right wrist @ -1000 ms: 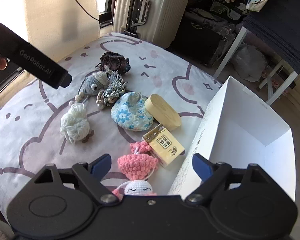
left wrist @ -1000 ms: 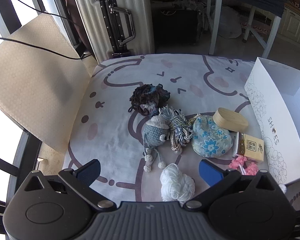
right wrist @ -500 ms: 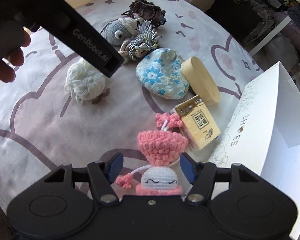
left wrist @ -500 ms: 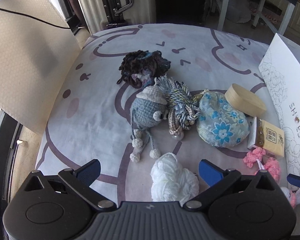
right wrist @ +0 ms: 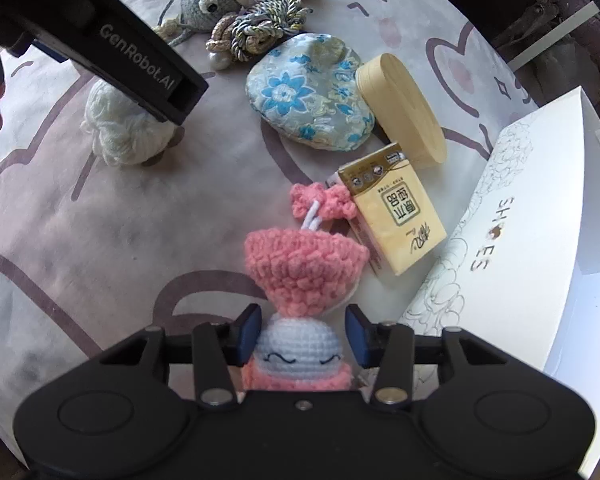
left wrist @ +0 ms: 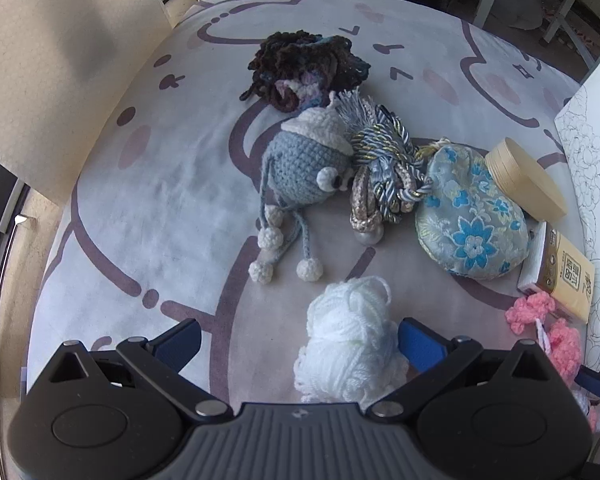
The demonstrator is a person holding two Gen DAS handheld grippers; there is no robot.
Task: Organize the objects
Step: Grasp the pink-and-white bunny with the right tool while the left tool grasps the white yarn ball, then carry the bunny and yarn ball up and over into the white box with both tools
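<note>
Right hand-held gripper [right wrist: 302,338] closing around pink crochet doll [right wrist: 300,280]; shoe box [right wrist: 540,216] beside.

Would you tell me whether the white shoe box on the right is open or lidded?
Open. The white shoe box has no lid on it, and its bare white interior shows from above in the right wrist view.

Pink-hatted white doll [right wrist: 296,344]; white yarn [left wrist: 350,354]; blue-flowered pouch [left wrist: 470,218]; grey-blue crochet toy [left wrist: 300,166]; tan box [right wrist: 400,110]; yellow pack [right wrist: 398,216]; dark yarn [left wrist: 306,68].
</note>
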